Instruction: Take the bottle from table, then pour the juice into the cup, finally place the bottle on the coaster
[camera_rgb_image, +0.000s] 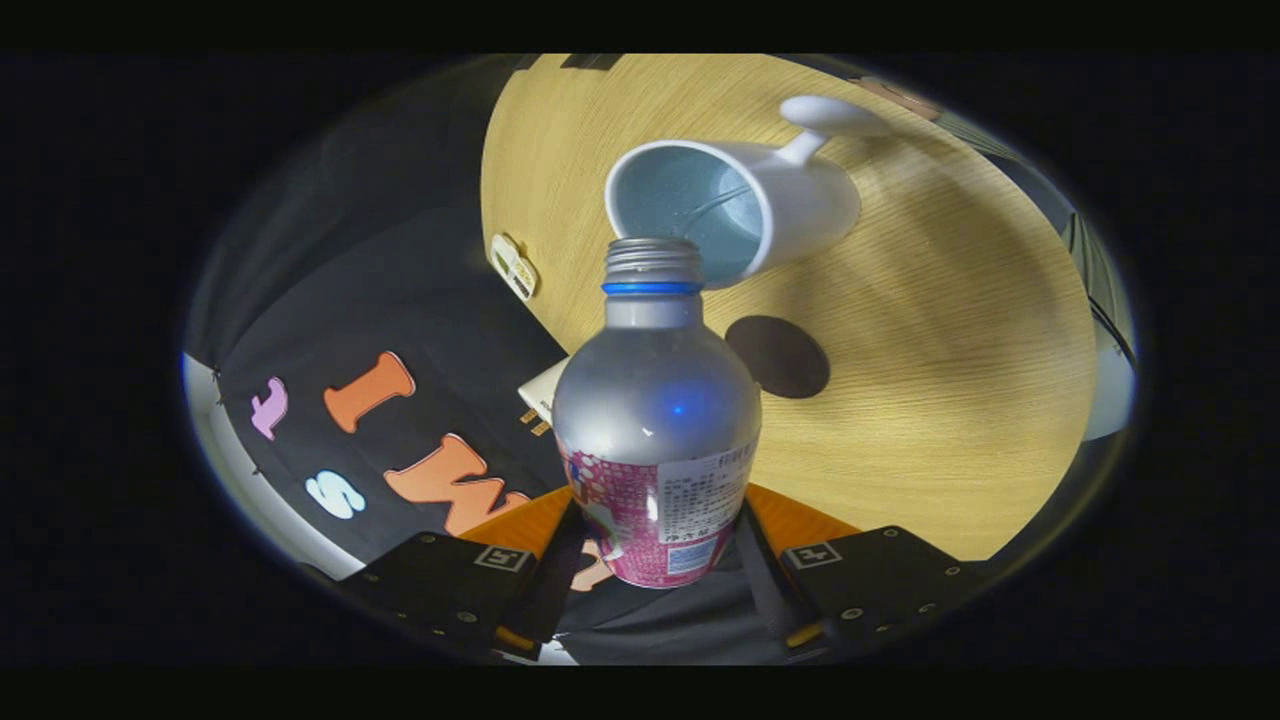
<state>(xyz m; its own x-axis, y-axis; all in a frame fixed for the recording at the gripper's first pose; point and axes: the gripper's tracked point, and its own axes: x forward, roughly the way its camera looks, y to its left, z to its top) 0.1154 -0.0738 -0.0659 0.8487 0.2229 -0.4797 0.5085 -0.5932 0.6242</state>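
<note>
Pouring step, by the look of it: tool (655, 570) clamping both fingers on the labelled lower body of the bottle (655, 420), held up off the desk (950, 400). Uncapped threaded mouth sitting right at the rim of the cup (740, 205). Advising slow roll, keeping mouth over the opening, grip firm on slick metal. Cup glossy white, handled. Coaster (778, 356) dark, flat, round, near the cup.

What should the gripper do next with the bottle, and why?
Probably tip the bottle a bit further toward the cup. The gripper is shut on the bottle, whose open mouth sits right at the cup's rim, and no juice stream is visible yet. The coaster lies bare on the table beside the bottle, so placing comes later.
</note>
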